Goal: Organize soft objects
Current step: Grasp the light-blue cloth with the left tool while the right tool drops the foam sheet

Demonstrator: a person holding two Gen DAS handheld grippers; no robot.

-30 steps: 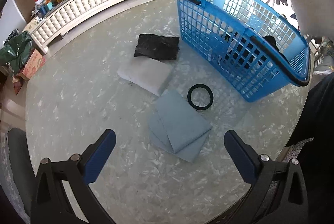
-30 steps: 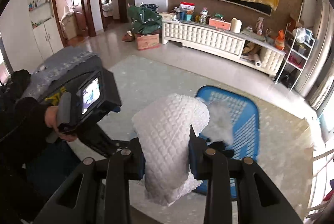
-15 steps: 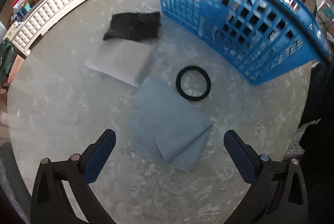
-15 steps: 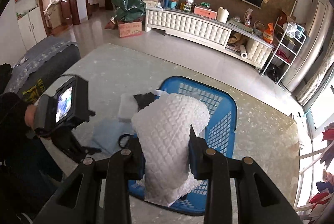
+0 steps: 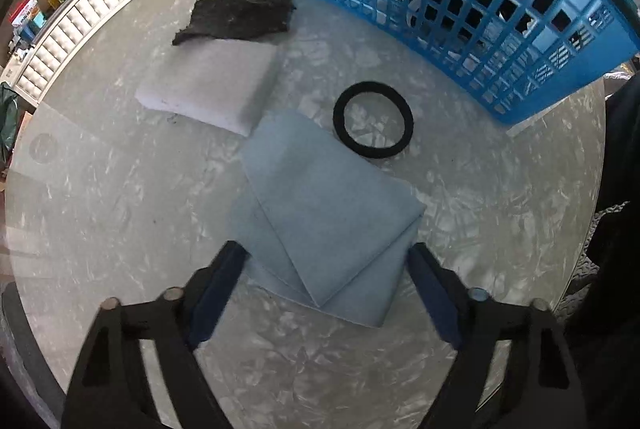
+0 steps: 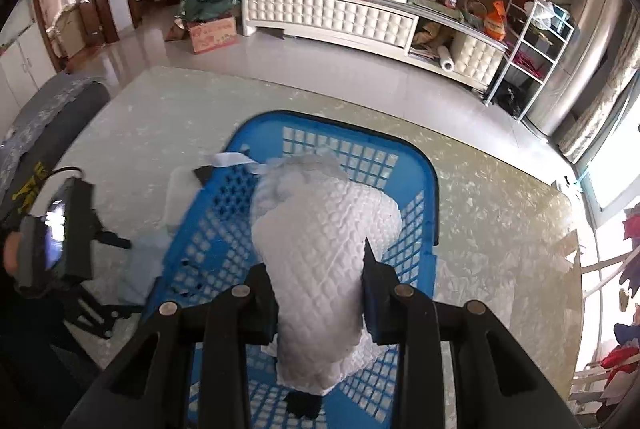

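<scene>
In the left wrist view my left gripper (image 5: 326,261) is open, its fingers either side of the near corner of a folded light-blue cloth (image 5: 324,213) on the table. Beyond lie a black ring (image 5: 373,119), a white foam pad (image 5: 212,85) and a black fuzzy pad (image 5: 240,15). The blue basket (image 5: 460,1) stands at the upper right. In the right wrist view my right gripper (image 6: 320,293) is shut on a white quilted pad (image 6: 324,249) held over the basket (image 6: 428,197).
The round marble table's edge (image 5: 592,189) curves close on the right. A dark chair (image 6: 44,117) stands at the table's left side. A white cabinet (image 6: 332,17) with clutter stands across the room.
My left gripper has dropped down and forward onto the blue cloth, its fingers somewhat narrowed. My right gripper has carried the white pad over the basket and lower toward it.
</scene>
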